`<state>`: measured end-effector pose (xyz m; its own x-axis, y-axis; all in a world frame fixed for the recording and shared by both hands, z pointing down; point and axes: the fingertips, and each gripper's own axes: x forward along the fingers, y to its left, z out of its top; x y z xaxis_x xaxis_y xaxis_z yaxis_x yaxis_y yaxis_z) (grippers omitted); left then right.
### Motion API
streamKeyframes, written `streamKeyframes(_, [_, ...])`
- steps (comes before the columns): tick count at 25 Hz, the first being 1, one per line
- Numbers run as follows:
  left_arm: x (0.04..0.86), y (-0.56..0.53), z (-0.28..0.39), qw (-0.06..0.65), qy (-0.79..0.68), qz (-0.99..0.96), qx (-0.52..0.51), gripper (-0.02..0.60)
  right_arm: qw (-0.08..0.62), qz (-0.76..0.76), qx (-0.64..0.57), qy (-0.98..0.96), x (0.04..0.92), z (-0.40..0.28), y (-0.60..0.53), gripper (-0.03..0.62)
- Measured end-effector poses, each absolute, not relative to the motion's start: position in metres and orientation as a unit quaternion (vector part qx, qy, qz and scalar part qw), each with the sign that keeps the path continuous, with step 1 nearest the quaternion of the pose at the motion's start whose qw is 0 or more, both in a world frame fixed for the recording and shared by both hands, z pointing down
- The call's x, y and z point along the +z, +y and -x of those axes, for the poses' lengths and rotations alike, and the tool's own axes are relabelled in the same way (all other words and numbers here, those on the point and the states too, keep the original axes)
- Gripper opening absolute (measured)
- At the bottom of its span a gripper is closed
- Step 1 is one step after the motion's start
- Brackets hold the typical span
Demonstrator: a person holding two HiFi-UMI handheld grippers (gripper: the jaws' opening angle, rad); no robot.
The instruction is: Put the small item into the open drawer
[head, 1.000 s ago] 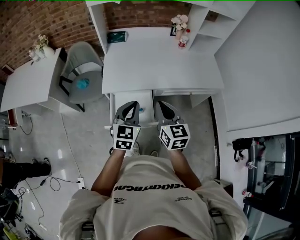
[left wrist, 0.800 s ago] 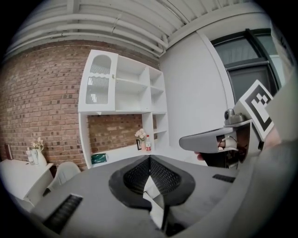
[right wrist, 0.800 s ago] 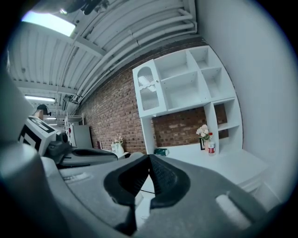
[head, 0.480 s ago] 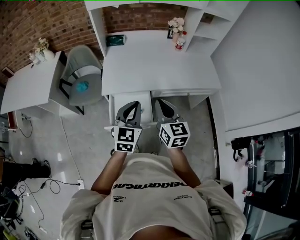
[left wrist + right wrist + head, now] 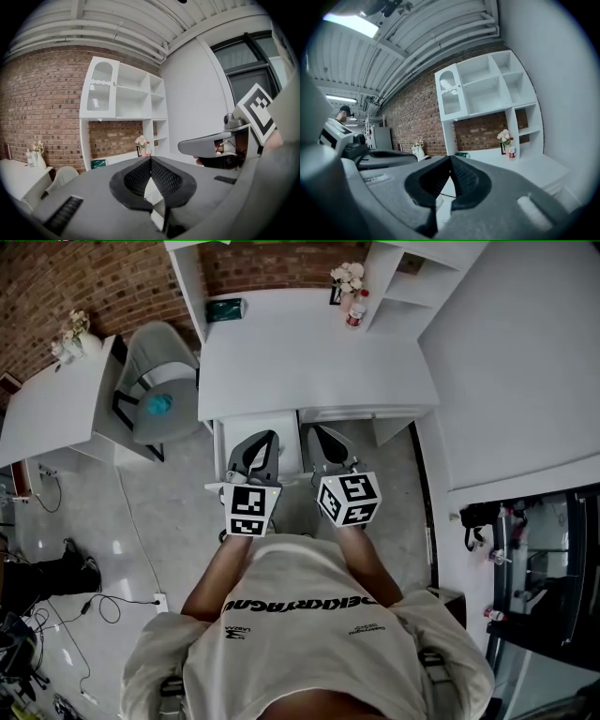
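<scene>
A white drawer [image 5: 240,431] stands pulled out under the front edge of the white desk [image 5: 309,362]. My left gripper [image 5: 264,436] hovers over the drawer, shut and holding nothing; in its own view the pads meet at the tip [image 5: 150,160]. My right gripper [image 5: 315,431] hangs beside it over the drawer's right edge, also shut and holding nothing [image 5: 450,159]. Small things stand at the back of the desk: a green box [image 5: 228,307] and a red-capped bottle [image 5: 354,313] by a flower pot [image 5: 344,277]. The grippers hide most of the drawer's inside.
A grey chair [image 5: 159,390] with a teal cushion stands left of the desk. Further left a white side table [image 5: 47,413] carries a vase [image 5: 68,337]. A white shelf unit [image 5: 124,101] rises over the desk against a brick wall. A white wall [image 5: 516,371] runs along the right.
The desk and drawer sit slightly higher in the head view than a second ago. Both grippers stay shut over the drawer, side by side, with nothing taken or let go.
</scene>
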<state>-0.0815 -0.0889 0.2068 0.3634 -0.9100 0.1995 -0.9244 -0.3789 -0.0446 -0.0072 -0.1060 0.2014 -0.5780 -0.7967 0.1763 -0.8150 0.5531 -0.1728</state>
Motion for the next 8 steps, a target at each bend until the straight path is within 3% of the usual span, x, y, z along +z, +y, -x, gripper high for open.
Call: streamKeyframes(8, [0.206, -0.0933, 0.0834, 0.042, -0.554, -0.826, 0.091, -0.003, 0.04, -0.456, 0.115, -0.881, 0.2012, 0.0098, -0.1089, -0.003])
